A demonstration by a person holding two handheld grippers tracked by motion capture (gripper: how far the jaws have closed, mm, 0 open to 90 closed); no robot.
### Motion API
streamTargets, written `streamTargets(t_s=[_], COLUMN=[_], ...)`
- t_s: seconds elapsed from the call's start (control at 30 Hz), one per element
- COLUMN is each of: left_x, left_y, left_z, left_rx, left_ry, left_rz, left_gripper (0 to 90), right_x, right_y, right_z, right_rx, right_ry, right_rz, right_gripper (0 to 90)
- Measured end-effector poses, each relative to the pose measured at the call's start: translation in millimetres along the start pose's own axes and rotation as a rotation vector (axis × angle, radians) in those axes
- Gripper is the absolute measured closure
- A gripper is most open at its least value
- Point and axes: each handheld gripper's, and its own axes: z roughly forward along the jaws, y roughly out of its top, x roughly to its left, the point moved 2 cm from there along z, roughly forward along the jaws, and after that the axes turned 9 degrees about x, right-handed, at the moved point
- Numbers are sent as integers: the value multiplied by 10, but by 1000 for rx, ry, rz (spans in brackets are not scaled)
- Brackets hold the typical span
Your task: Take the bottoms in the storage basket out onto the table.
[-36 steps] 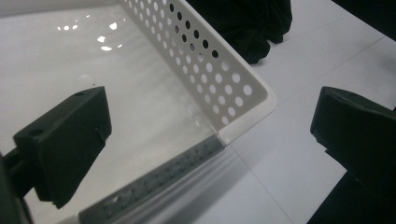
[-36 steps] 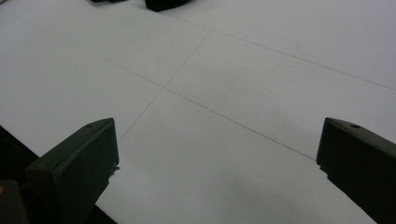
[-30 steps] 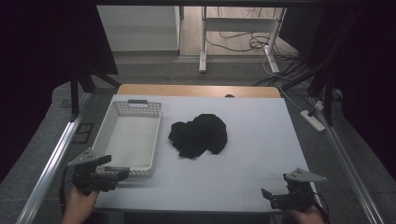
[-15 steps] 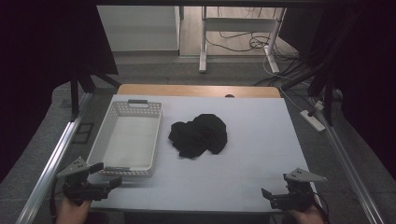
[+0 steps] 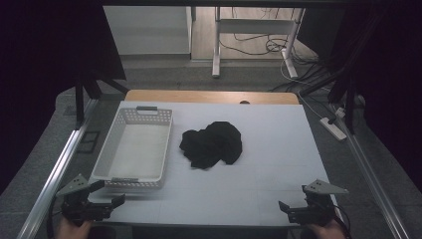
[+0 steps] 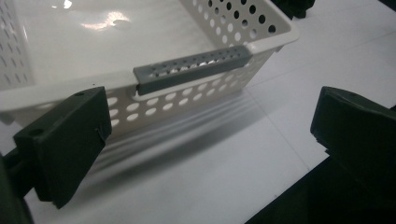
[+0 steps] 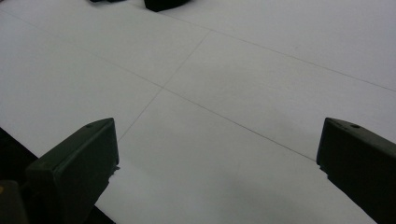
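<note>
A crumpled black cloth (image 5: pixel 212 144) lies near the middle of the white table (image 5: pixel 268 164). Left of it stands an empty white perforated basket (image 5: pixel 114 144) with grey handles (image 6: pixel 192 69). My left gripper (image 5: pixel 110 203) hovers at the table's front left corner, just before the basket's near wall, jaws wide apart with nothing between them (image 6: pixel 210 135). My right gripper (image 5: pixel 284 209) is at the front right edge, also open and empty (image 7: pixel 217 154). A sliver of the black cloth (image 7: pixel 163 3) shows at the top of the right gripper view.
Metal frame rails (image 5: pixel 54 174) run along both sides of the table. A power strip (image 5: pixel 332 128) and cables lie on the floor to the right. A wooden strip (image 5: pixel 209 96) borders the table's far edge.
My left gripper has drawn back toward the front left corner, away from the basket's near wall. The right gripper has stayed put.
</note>
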Motion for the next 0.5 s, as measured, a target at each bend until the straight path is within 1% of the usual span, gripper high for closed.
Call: streamTargets(t_s=[0.3, 0.37, 0.5], left_x=[39, 42, 47], left_y=[-89, -94, -109], left_z=[29, 17, 10], left_rx=[40, 30, 40], left_ry=[17, 14, 16], left_rz=[-8, -11, -15], left_gripper=[0, 0, 0], right_x=[3, 3, 1], right_y=[1, 2, 2], right_z=[1, 0, -2], right_rx=[-1, 0, -4], right_ry=[-2, -2, -1], right_rz=[-1, -1, 3], right_gripper=[0, 0, 0])
